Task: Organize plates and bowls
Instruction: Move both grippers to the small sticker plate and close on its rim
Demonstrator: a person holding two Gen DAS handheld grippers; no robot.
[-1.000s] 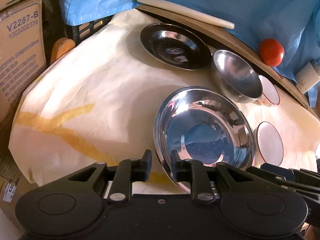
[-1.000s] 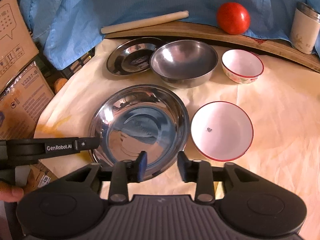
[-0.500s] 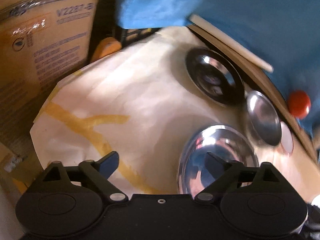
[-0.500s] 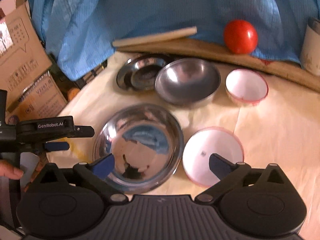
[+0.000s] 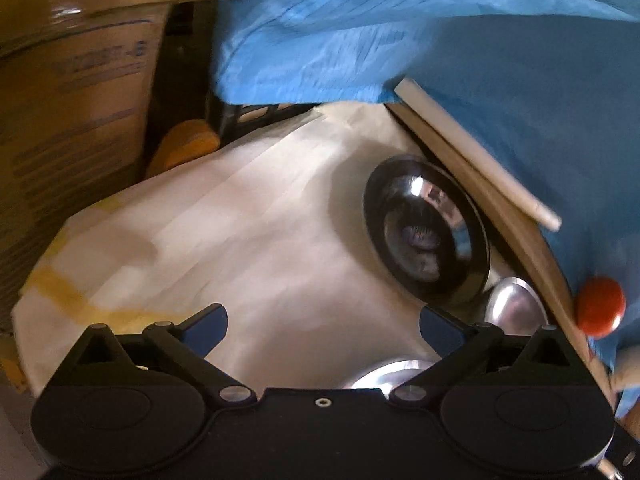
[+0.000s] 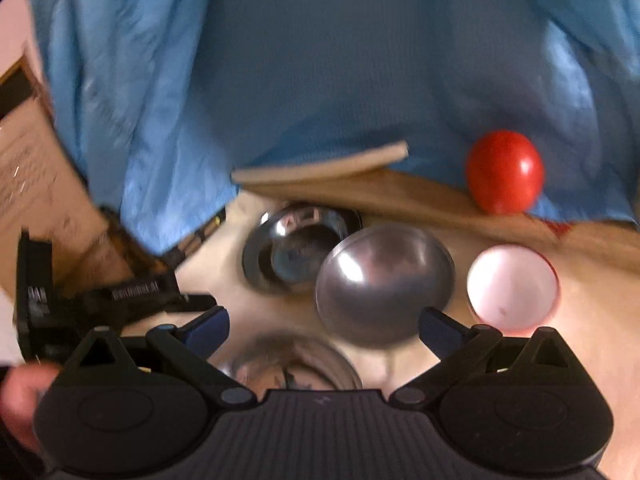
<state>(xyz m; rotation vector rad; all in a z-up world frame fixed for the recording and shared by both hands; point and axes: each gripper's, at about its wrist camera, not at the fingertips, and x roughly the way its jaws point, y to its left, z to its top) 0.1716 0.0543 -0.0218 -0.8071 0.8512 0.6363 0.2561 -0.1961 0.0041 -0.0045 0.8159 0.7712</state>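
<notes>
My left gripper (image 5: 323, 320) hangs over bare cream paper, its jaws opening with nothing between them. A small steel plate (image 5: 426, 236) lies beyond its right finger, with a steel bowl (image 5: 514, 304) past it. Only a sliver of the large steel bowl (image 5: 384, 380) shows at the gripper's base. My right gripper (image 6: 325, 322) is open and holds nothing. It sits above the large steel bowl (image 6: 292, 364) and points at the steel bowl (image 6: 384, 284). The steel plate (image 6: 296, 248) lies behind, and a white red-rimmed bowl (image 6: 512, 286) stands to the right.
A red tomato (image 6: 504, 170) and a pale stick (image 6: 320, 168) rest on the wooden board at the back, under blue cloth (image 6: 320, 60). Cardboard boxes (image 5: 72, 100) stand at the left. A person's hand (image 6: 20, 392) holds the left tool at the lower left.
Both grippers have let go of the large steel bowl's rim and opened wide. Both have pulled back and up. The left view has rolled and swung left over the paper.
</notes>
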